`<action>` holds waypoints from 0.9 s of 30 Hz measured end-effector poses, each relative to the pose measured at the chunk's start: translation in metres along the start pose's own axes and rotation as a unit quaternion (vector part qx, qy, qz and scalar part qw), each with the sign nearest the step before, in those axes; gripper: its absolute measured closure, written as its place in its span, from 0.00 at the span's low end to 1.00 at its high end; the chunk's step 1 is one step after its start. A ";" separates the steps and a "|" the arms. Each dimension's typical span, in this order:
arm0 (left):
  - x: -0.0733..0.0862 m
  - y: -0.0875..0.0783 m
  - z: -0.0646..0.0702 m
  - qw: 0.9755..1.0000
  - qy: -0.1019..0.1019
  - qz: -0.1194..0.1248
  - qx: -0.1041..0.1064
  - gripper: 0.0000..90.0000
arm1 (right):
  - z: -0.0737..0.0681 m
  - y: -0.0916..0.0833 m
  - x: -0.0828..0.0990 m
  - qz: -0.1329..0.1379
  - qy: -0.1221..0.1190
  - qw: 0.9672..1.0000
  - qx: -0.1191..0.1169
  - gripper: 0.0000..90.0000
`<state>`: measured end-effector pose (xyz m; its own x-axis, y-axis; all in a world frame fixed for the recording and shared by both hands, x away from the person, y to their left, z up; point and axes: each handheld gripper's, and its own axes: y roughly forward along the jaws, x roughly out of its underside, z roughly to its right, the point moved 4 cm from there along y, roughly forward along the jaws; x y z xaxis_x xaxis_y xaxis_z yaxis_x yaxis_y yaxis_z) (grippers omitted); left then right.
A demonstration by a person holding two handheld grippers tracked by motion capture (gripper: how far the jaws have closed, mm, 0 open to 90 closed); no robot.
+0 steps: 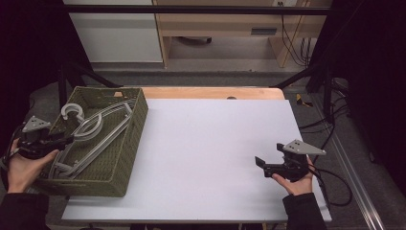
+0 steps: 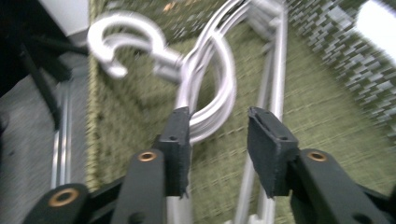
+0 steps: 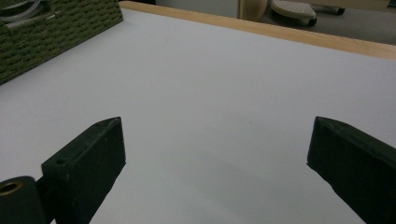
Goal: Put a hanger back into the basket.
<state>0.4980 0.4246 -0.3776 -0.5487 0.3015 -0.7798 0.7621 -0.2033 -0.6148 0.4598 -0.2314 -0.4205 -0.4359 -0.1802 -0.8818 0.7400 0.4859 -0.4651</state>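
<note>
Lying in a loose stack inside the green woven basket (image 1: 125, 158) at the left of the tabletop (image 1: 206, 153), the pale plastic hangers (image 1: 93, 134) are judged to be light, stiff and rather slick, and likely to tangle where their hooks and looped necks overlap. A hold is best taken on the neck just below the hook (image 2: 122, 44), where the rods bunch together, or on one straight lower bar; a grip on the rounded hook itself could be expected to slip. The left claw (image 2: 218, 144) is seen partly open over the basket, one pad just beside the curved neck loops (image 2: 219, 88), with nothing pressed between the pads. The right claw (image 3: 215, 163) is held wide open and empty, low over the bare white tabletop, well apart from the basket. The surface is smooth and matt white, laid over a wooden edge (image 1: 210, 92) at the far side. Beyond it, a dim room with pale cabinets (image 1: 115, 33), a wooden desk frame and trailing cables (image 1: 299, 45) can be made out.
</note>
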 end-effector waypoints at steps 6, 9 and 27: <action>-0.012 -0.012 0.043 0.994 -0.012 0.085 0.070 0.44 | 0.000 -0.001 0.000 0.005 -0.004 1.000 -0.005 0.05; -0.016 -0.014 0.063 0.988 -0.016 0.114 0.100 0.36 | -0.001 -0.002 -0.001 0.010 -0.003 1.000 -0.008 0.05; -0.012 0.000 0.154 0.976 0.031 0.143 0.163 0.06 | -0.004 -0.010 -0.004 0.049 -0.015 0.998 -0.033 0.04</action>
<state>0.4519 0.2775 -0.3870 -0.3007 0.2430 -0.9222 0.7254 -0.5695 -0.3866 0.4517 -0.2322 -0.4120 -0.3474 -0.1537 -0.9251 0.7421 0.5579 -0.3714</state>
